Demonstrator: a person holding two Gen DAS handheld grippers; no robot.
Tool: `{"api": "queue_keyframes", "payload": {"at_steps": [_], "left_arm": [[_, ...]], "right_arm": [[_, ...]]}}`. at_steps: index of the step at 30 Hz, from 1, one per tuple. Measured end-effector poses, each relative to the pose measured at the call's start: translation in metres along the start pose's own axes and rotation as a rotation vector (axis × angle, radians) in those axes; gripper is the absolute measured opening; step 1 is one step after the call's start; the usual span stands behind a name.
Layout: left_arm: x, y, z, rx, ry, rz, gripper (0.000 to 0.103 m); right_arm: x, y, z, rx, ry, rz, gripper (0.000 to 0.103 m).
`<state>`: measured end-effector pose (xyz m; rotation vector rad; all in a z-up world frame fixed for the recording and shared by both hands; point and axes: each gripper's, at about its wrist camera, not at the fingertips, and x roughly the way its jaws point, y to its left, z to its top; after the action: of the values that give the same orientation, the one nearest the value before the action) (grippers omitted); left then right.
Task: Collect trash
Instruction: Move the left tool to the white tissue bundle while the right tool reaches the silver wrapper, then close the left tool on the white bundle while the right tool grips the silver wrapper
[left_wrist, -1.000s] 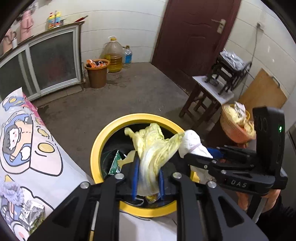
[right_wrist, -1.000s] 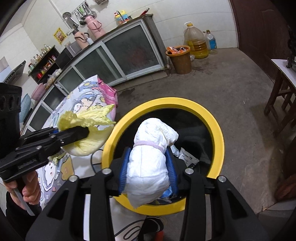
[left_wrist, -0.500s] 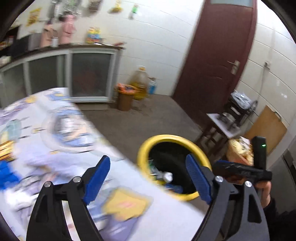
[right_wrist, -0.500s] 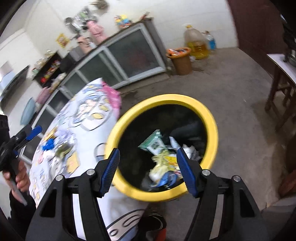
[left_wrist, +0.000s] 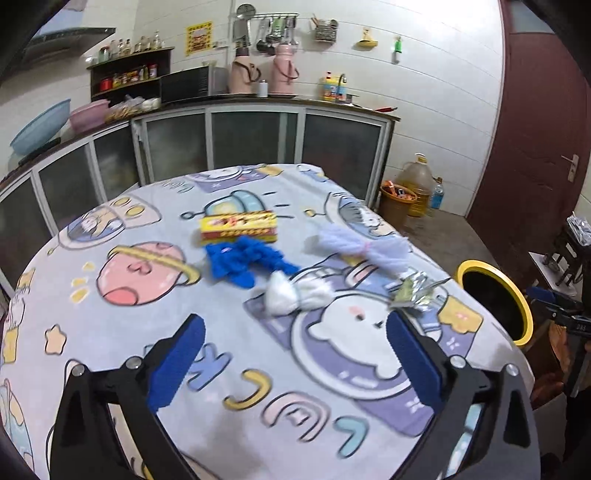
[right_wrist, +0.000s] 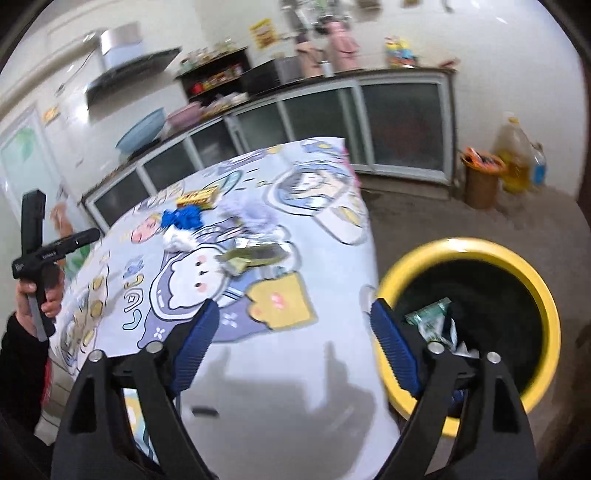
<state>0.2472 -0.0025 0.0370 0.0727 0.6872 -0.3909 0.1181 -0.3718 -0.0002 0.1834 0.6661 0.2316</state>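
Observation:
My left gripper (left_wrist: 295, 343) is open and empty above the cartoon-print tablecloth (left_wrist: 147, 332). Trash lies ahead of it: a yellow-red box (left_wrist: 238, 226), a blue crumpled glove (left_wrist: 245, 260), a white tissue wad (left_wrist: 291, 291), a pale purple wad (left_wrist: 360, 245) and a foil wrapper (left_wrist: 415, 291). My right gripper (right_wrist: 291, 332) is open and empty over the table edge beside the yellow-rimmed bin (right_wrist: 546, 295), which holds trash. The bin (left_wrist: 517, 295) also shows in the left view at the right. The same litter shows in the right view: glove (right_wrist: 184, 218), tissue (right_wrist: 179, 240), wrapper (right_wrist: 255, 254).
Kitchen cabinets (left_wrist: 251, 136) run along the back wall. A brown bucket (left_wrist: 397, 201) and oil jug (left_wrist: 419, 181) stand on the floor by the door (left_wrist: 535, 129). A stool (left_wrist: 565, 254) stands at the right.
Both grippers have let go of their loads, the yellow leaf and the white wad, over the bin. Both now stand open and have swung from the bin back toward the table.

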Motion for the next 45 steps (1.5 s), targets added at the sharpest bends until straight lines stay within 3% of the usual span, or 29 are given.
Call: {"api": "queue_keyframes", "payload": {"at_steps": [4,10,13,26,28,32,34,38,41,43,45], "left_arm": [[0.004,0.016,-0.011,0.010,0.018,0.019,0.095],[0.028,0.019,-0.011,0.022,0.057,-0.028,0.095],[0.039,0.017,-0.004,0.049,0.045,-0.063,0.095],[0.116,-0.001,0.023,0.118,0.155,-0.152,0.095],[0.125,0.000,0.025,0.110,0.170,-0.133,0.095],[0.138,0.001,0.028,0.082,0.198,-0.180,0.095],[0.144,-0.004,0.027,0.105,0.210,-0.170,0.095],[0.159,-0.011,0.026,0.132,0.239,-0.156,0.094],[0.167,-0.013,0.027,0.134,0.243,-0.145,0.088],[0.170,-0.012,0.028,0.136,0.243,-0.119,0.073],[0.174,-0.009,0.028,0.129,0.250,-0.094,0.061]], "right_arm": [[0.026,0.025,0.015,-0.047,0.015,0.000,0.090],[0.073,0.034,0.034,-0.012,0.112,0.082,0.090],[0.090,0.037,0.038,-0.002,0.137,0.080,0.090],[0.142,0.034,0.051,-0.020,0.222,0.060,0.085],[0.148,0.029,0.054,-0.006,0.227,0.050,0.085],[0.147,0.020,0.061,0.038,0.234,0.066,0.085],[0.151,0.015,0.061,0.051,0.241,0.026,0.085],[0.167,0.008,0.056,0.087,0.302,0.055,0.084],[0.178,0.013,0.052,0.076,0.330,0.069,0.074],[0.182,0.013,0.052,0.090,0.331,0.078,0.073],[0.185,0.013,0.053,0.101,0.335,0.084,0.057]]}}
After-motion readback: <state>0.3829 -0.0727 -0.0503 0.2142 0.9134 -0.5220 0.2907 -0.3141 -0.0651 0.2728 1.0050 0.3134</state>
